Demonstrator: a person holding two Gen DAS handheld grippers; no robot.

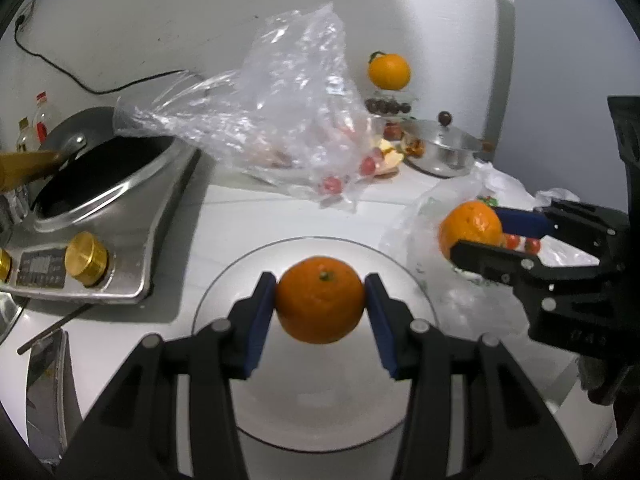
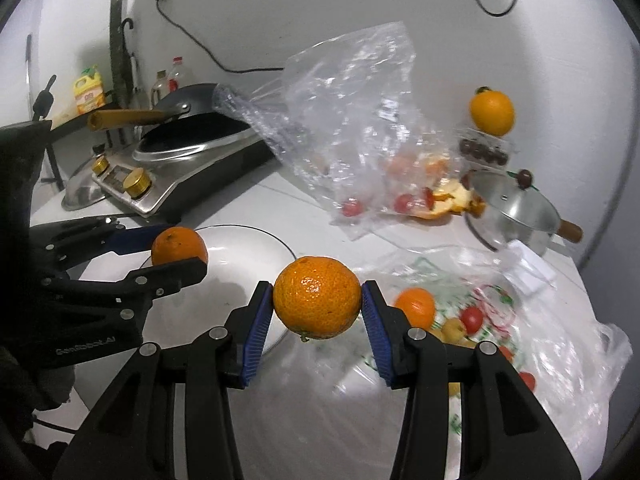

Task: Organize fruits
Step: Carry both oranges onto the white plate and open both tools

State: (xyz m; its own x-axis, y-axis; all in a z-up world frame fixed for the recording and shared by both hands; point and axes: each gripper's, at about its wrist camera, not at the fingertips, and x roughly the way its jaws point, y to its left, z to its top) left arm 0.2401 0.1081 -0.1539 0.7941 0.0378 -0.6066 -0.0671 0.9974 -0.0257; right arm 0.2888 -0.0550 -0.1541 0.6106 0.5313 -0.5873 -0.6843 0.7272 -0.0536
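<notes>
My left gripper (image 1: 320,300) is shut on an orange (image 1: 319,299) and holds it just above a glass plate (image 1: 224,280). My right gripper (image 2: 317,300) is shut on a second orange (image 2: 317,297), held above the plate's right edge (image 2: 276,240) and an open printed plastic bag (image 2: 560,360). That bag holds another orange (image 2: 415,306) and small red and yellow fruits (image 2: 472,318). In the left wrist view the right gripper (image 1: 476,232) and its orange (image 1: 470,226) are at the right. In the right wrist view the left gripper (image 2: 180,250) and its orange (image 2: 179,246) are at the left.
A clear crumpled bag (image 1: 280,120) with cherry tomatoes and peel lies behind the plate. An induction cooker with a wok (image 1: 100,184) stands at the left. A lidded steel pot (image 1: 448,148) and an orange on a glass stand (image 1: 389,71) are at the back right.
</notes>
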